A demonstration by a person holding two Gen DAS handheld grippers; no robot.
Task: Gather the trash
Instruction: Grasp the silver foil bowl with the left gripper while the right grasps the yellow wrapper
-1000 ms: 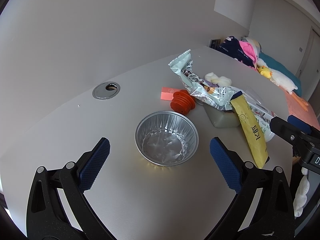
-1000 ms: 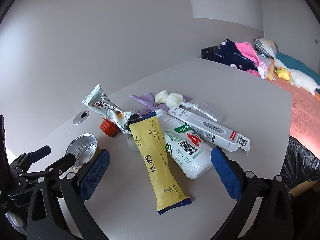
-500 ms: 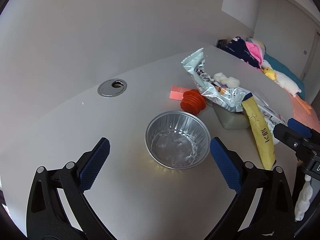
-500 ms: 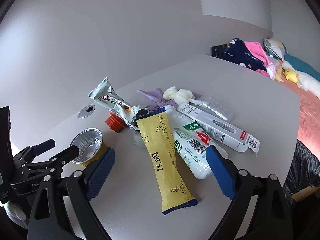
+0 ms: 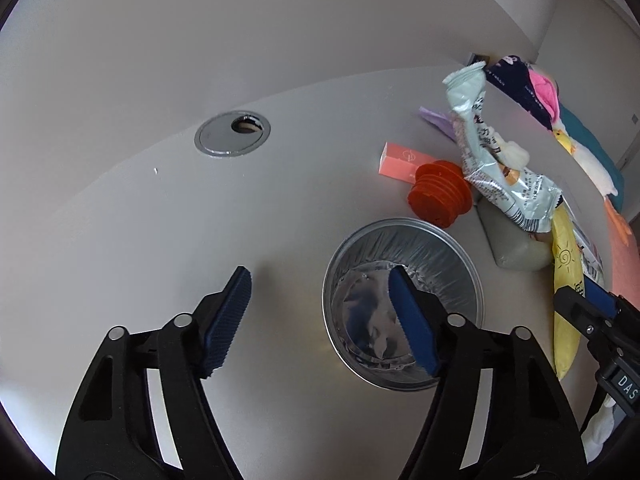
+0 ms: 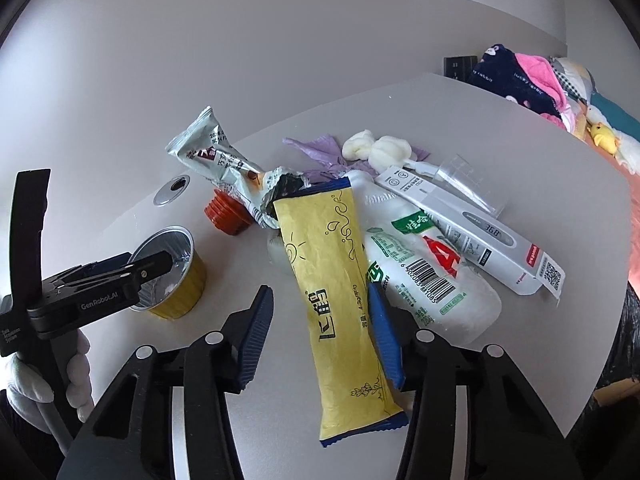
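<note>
A small foil cup (image 5: 404, 304) stands on the white table; it also shows in the right wrist view (image 6: 176, 268). My left gripper (image 5: 320, 320) is open, its right finger inside the cup and its left finger outside the rim. My right gripper (image 6: 320, 328) is open, its fingers on either side of a long yellow sachet (image 6: 336, 296) lying flat. The sachet also shows at the right of the left wrist view (image 5: 566, 280). Neither gripper has closed on anything.
A trash pile lies beyond: silver snack wrapper (image 6: 224, 164), orange ribbed cap (image 6: 228, 212), white pouch with barcode (image 6: 424, 272), white thermometer box (image 6: 476, 236), tissue wads (image 6: 380, 148), pink box (image 5: 404, 160). A cable grommet (image 5: 232, 134) sits in the table. A bed with clothes (image 6: 528, 80) is at right.
Both grippers moved forward and down and narrowed their fingers. The left now straddles the foil cup's rim; the right now straddles the yellow sachet.
</note>
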